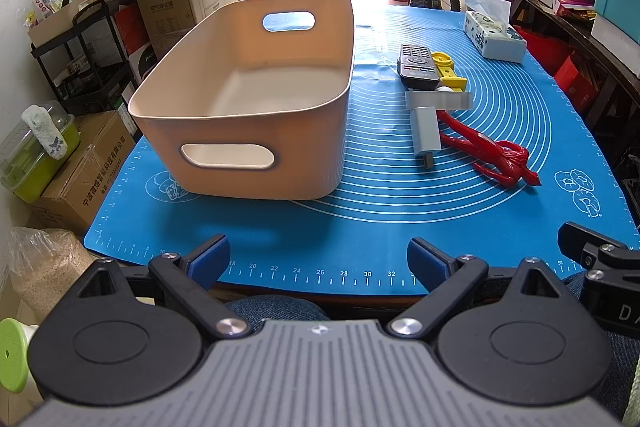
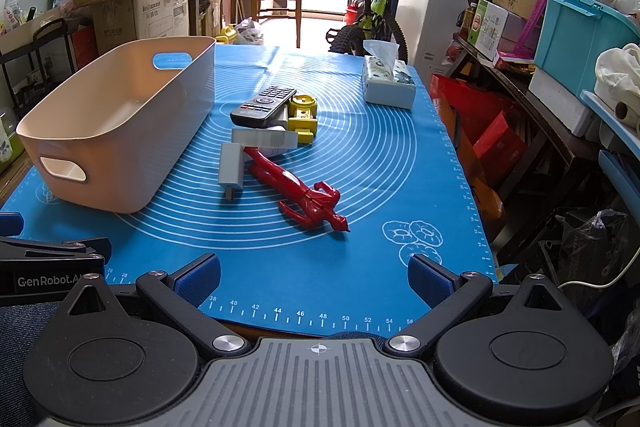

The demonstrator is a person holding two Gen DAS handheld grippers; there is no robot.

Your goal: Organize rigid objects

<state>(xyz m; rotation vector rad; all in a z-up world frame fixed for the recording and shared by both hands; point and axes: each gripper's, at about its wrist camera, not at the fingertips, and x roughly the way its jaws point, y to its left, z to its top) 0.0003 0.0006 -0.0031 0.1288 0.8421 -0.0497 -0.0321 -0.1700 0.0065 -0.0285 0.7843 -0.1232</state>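
Left gripper (image 1: 318, 263): black two-finger tool with blue pads (image 1: 208, 261), fingers spread wide, nothing between them, held at the near edge of the blue silicone mat with white concentric rings (image 1: 380, 223).

Right gripper (image 2: 314, 277): same build, blue pads (image 2: 430, 281) spread wide and empty, also at the mat's near edge; each view catches a corner of the other tool.

Beige plastic bin with oval handle cut-outs (image 1: 244, 131): stands on the mat, left of the loose items. The left view looks down into it and shows a bare floor; the right view shows only part of its interior.

Loose items, all right of the bin:
- Grey plug-in charger block (image 2: 231, 167), nearest the bin, prongs toward the grippers.
- Red plastic action figure (image 2: 304, 193), lying flat, touching the charger's right side.
- Flat grey-white box (image 2: 264, 138), beyond the charger, resting across the figure's far end.
- Black remote control with coloured buttons (image 2: 264, 106), beyond the box.
- Yellow plastic toy (image 2: 303, 119), just right of the remote.

Tissue box with floral print (image 2: 386, 83): farthest from the bin, near the mat's far right.

Right view alone: a turquoise plastic crate (image 2: 576, 35) on the side shelf.
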